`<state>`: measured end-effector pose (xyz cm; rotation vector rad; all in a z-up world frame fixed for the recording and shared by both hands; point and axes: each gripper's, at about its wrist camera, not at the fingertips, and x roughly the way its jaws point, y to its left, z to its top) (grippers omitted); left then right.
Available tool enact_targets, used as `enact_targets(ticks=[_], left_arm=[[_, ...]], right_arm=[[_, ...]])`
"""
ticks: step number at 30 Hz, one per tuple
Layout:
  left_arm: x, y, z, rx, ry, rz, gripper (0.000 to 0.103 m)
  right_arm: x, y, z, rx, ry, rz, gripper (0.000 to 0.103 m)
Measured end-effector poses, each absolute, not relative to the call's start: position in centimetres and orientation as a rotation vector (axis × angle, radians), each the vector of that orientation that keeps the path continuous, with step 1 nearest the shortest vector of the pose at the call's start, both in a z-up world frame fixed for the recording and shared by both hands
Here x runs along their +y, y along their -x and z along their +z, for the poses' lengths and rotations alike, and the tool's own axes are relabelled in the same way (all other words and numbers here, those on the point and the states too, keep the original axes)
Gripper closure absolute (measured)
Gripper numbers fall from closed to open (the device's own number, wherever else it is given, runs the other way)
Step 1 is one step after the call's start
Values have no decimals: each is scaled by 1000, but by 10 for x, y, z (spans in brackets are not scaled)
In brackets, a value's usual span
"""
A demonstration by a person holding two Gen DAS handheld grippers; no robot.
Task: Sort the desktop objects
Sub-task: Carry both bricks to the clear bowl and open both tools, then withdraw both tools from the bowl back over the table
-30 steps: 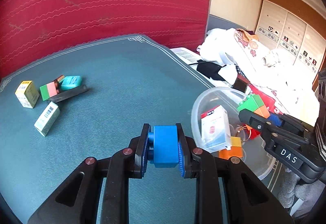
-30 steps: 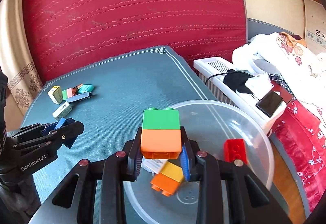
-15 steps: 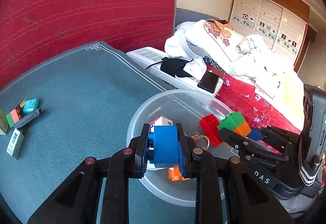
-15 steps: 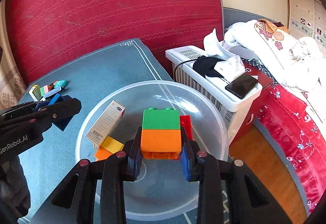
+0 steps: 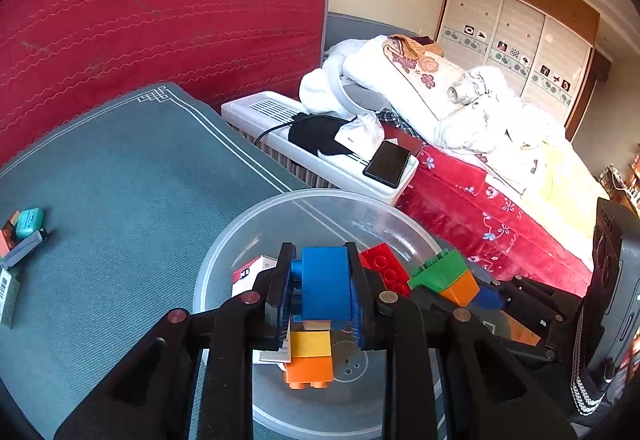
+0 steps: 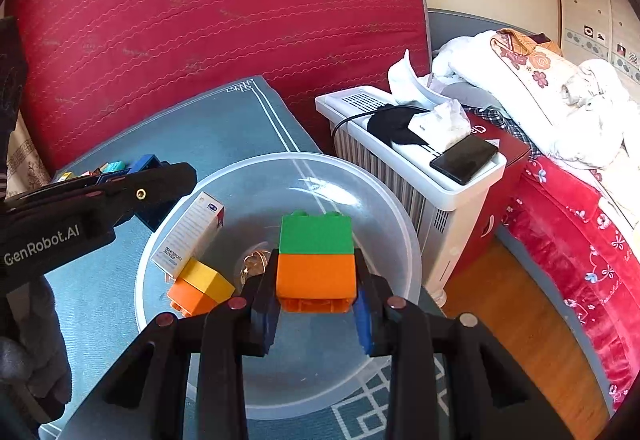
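L gripper [image 5: 322,294] sits low centre of the left wrist view, jaws clamped on a blue block [image 5: 325,282], held above a clear plastic bowl [image 5: 240,236] that fills the lower middle of the frame. Inside the bowl: a red brick [image 5: 384,267] just right of the blue block, a yellow-on-orange block pair [image 5: 310,358] under it, and a white carton [image 5: 250,274] to the left, partly hidden by the jaws. R gripper [image 6: 316,280] is at lower centre of the right wrist view, closed on a green-over-orange block stack [image 6: 316,260], also over the bowl; in the left view the same stack shows at mid-right, tilted. Bowl rests on a teal mat [image 5: 120,179] w/ white border lines. At the far left edge of the left view, a small cluster of leftover items [image 5: 20,236] lies on the mat: a teal case, a dark flat bar, a boxed item w/ barcode, touching or just beside each other, well apart from the bowl. Upper left is a red quilted panel [image 5: 160,7]. Right of the mat, a white heater [image 5: 320,155] carries a black phone [image 5: 387,163] and a dark cloth. Bed w/ white bedding fills the right side.
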<state>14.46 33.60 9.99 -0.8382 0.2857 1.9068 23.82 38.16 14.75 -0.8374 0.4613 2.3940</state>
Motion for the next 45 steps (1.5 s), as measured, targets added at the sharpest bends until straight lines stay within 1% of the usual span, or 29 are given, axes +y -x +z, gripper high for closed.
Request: enact_targets(ticks=[1, 2, 3, 5, 7, 8, 10, 20, 23, 36, 45], left_arm=[[338, -143, 99, 276, 856, 1894, 77], [339, -141, 97, 260, 877, 1875, 65], [340, -139, 95, 238, 896, 1856, 47], [339, -137, 94, 195, 912, 1832, 34], [337, -137, 95, 185, 903, 1837, 34], [336, -138, 95, 187, 898, 1845, 34], [333, -137, 97, 192, 888, 1861, 34], [318, -127, 96, 195, 879, 1943, 34], [313, -124, 95, 198, 873, 1964, 34], [273, -102, 93, 142, 901, 2040, 34], [238, -81, 93, 91, 910, 2112, 34]], right_arm=[[382, -238, 147, 460, 840, 2395, 68], [382, -238, 147, 458, 842, 2396, 68], [381, -238, 146, 459, 843, 2397, 68], [382, -239, 147, 474, 839, 2401, 68], [381, -239, 147, 477, 842, 2408, 68], [381, -239, 148, 474, 839, 2409, 63], [381, -239, 148, 478, 833, 2409, 60], [378, -234, 147, 516, 847, 2413, 60], [375, -232, 148, 514, 848, 2417, 58], [356, -207, 154, 520, 853, 2477, 56], [332, -183, 159, 482, 882, 2526, 52]])
